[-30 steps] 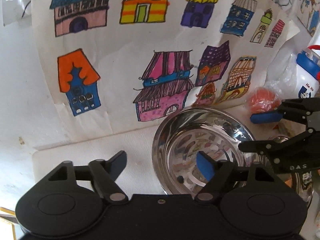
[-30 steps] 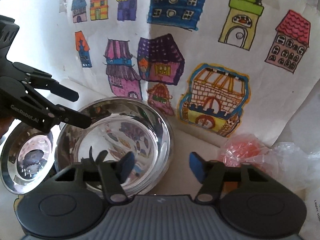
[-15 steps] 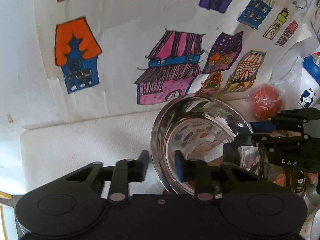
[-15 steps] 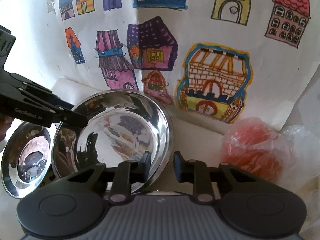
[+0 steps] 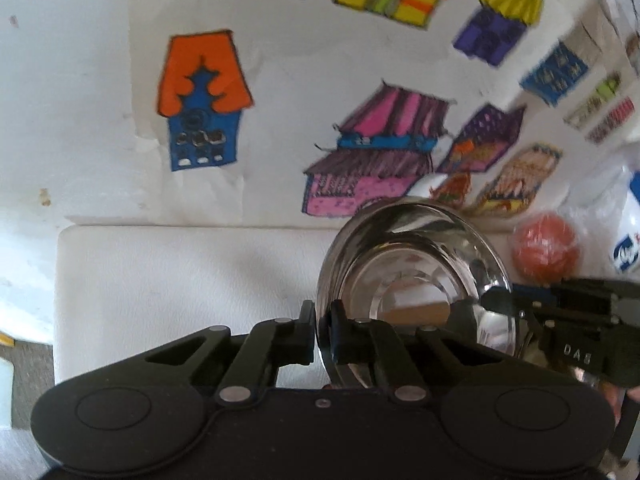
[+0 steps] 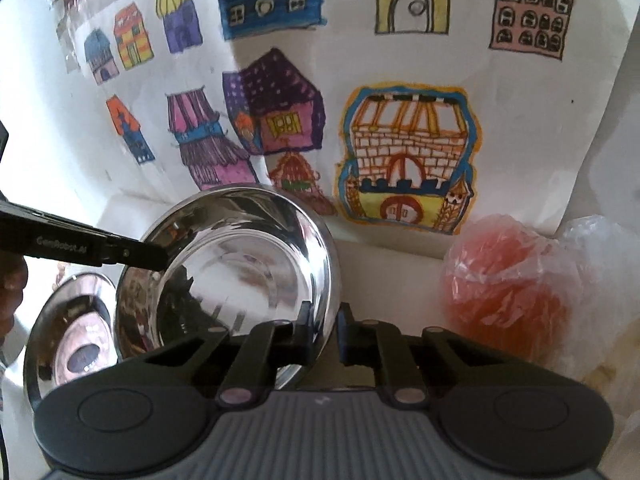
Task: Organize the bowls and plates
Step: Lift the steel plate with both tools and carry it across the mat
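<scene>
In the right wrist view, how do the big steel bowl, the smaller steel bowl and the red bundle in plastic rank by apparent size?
1. Big steel bowl.
2. Red bundle in plastic.
3. Smaller steel bowl, though it is partly hidden, so second and third are unsure.

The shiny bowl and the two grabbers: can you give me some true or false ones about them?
1. Both grabbers pinch the rim of the same shiny bowl. True: the left gripper grips one side and the right gripper the other.
2. The shiny bowl is full of soup. False: it is empty, showing only reflections.
3. A second, smaller metal bowl sits beside the big one. True.
4. The orange ball in plastic lies inside the bowl. False: it rests apart, on the white surface.
5. The wall behind is bare. False: house drawings cover it.
</scene>
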Demonstrator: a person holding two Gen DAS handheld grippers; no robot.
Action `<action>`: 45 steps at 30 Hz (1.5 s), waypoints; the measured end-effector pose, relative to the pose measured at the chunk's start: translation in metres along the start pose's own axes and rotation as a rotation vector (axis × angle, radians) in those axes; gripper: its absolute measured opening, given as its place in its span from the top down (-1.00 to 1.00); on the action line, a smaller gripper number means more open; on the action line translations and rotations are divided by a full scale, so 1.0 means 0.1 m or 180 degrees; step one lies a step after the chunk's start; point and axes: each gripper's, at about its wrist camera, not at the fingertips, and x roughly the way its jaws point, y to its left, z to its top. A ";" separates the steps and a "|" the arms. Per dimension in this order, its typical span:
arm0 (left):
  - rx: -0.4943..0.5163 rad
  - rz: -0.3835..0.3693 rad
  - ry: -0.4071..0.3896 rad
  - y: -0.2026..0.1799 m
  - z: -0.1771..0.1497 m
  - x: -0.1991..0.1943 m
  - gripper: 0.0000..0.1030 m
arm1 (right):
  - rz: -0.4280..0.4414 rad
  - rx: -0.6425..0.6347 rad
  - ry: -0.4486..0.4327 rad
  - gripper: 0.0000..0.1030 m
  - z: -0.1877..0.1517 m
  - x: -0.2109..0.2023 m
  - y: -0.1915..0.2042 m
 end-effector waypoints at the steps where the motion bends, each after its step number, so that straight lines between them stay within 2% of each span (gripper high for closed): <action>1: -0.0025 0.0013 -0.0003 0.00 0.00 -0.01 0.87 | 0.0005 0.0023 -0.0012 0.76 0.00 -0.01 -0.01; 10: -0.0123 0.0117 -0.0082 -0.04 -0.03 -0.20 0.87 | 0.0067 0.0143 -0.0114 0.79 0.01 -0.11 -0.01; 18: -0.0032 0.0157 -0.0156 -0.21 -0.07 -0.46 0.86 | 0.0077 0.0197 -0.0182 0.80 0.00 -0.41 -0.06; 25: 0.0074 0.0033 -0.0136 -0.50 -0.13 -0.56 0.85 | -0.0081 0.0255 -0.0177 0.80 -0.14 -0.78 -0.15; 35: 0.0306 -0.0129 0.0010 -1.03 -0.37 -0.43 0.80 | -0.0362 0.0379 -0.0080 0.80 -0.45 -1.21 -0.39; 45: 0.0544 -0.0036 0.0204 -1.35 -0.55 -0.21 0.76 | -0.0485 0.0411 0.0136 0.78 -0.73 -1.24 -0.48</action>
